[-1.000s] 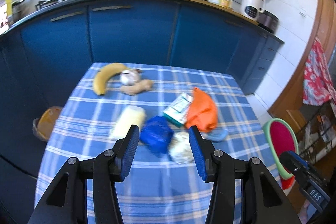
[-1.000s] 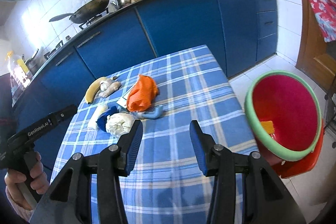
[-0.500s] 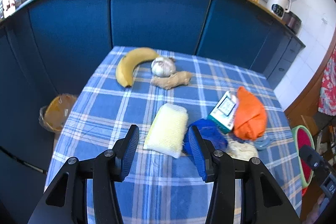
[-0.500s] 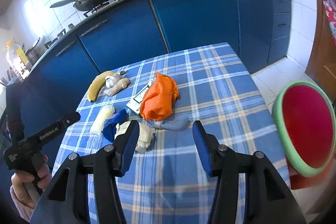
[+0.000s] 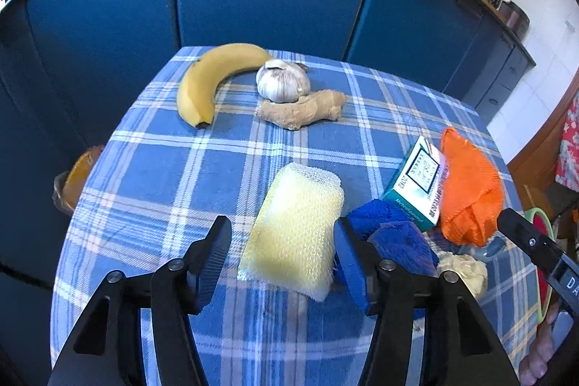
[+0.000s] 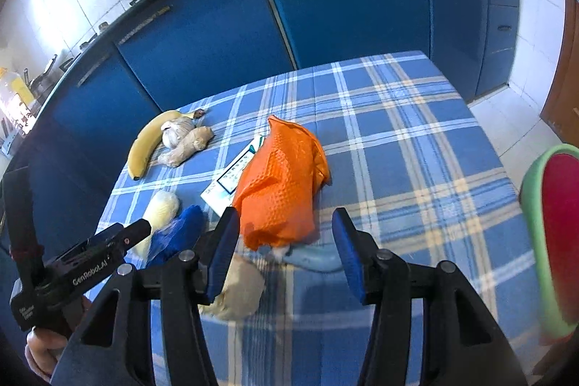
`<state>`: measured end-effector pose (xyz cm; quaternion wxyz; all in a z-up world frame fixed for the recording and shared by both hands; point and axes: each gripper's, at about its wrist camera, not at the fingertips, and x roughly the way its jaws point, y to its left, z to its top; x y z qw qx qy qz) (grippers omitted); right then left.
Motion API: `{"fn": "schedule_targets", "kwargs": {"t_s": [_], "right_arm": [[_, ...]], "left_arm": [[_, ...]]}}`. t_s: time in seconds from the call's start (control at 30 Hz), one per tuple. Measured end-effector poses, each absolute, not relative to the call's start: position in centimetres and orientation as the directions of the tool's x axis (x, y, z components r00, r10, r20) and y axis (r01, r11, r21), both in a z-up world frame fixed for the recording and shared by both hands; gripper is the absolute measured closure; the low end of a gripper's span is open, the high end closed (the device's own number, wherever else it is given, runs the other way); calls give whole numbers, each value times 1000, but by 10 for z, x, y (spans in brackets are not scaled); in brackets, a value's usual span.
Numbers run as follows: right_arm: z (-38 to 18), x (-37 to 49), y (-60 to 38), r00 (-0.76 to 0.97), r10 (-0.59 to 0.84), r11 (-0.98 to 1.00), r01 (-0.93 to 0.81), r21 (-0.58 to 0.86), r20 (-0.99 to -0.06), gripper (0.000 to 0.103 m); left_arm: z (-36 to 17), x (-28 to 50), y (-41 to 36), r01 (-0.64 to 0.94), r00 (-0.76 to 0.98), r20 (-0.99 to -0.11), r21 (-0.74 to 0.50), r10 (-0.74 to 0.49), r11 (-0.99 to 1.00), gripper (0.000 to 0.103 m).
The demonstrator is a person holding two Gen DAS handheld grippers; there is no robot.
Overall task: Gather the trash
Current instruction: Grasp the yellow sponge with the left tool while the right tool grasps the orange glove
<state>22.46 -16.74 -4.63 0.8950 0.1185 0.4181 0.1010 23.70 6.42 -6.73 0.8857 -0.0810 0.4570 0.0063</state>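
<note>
On the blue checked tablecloth (image 5: pixel 163 169) lies a pale yellow mesh sponge (image 5: pixel 295 228). My left gripper (image 5: pixel 282 252) straddles its near end, jaws opening and not pressing on it. Beside it lie a blue mesh wad (image 5: pixel 392 232), a teal-and-white carton (image 5: pixel 416 185), an orange mesh bag (image 5: pixel 468 185) and a beige crumpled wad (image 5: pixel 461 272). My right gripper (image 6: pixel 286 248) is open just before the orange bag (image 6: pixel 280 183), above a pale blue scrap (image 6: pixel 315 257), with the beige wad (image 6: pixel 239 292) at its left finger.
A banana (image 5: pixel 210 80), a garlic bulb (image 5: pixel 282 80) and a ginger root (image 5: pixel 302 109) lie at the table's far side. A red bin with a green rim (image 6: pixel 553 234) stands on the floor to the right. A brown-lined bin (image 5: pixel 74 179) stands left. Blue cabinets (image 6: pixel 325 6) behind.
Both grippers came forward and down toward the trash pile. The left one swung left from the blue wad to the yellow sponge and widened its jaws. The right one neared the orange bag.
</note>
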Motion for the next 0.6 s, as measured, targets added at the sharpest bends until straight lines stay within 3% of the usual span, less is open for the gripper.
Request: {"fn": "schedule_targets", "kwargs": {"t_s": [0.4,0.53,0.6], "right_arm": [[-67,250,-158,596,294,949,-90,302,-747,49],[-71,252,-155,590,301,947,-96,305,-749,50],[-72,252,-153,590,301,948,-99,303,-749,59]], "left_arm": [[-82,245,64,-79,573,-812,-193,-114,978,45],[-81,242,64,-61,580,-801,-226,-149,972,64],[-80,241,63,-50,584,-795,-234,-161,971,76]]}}
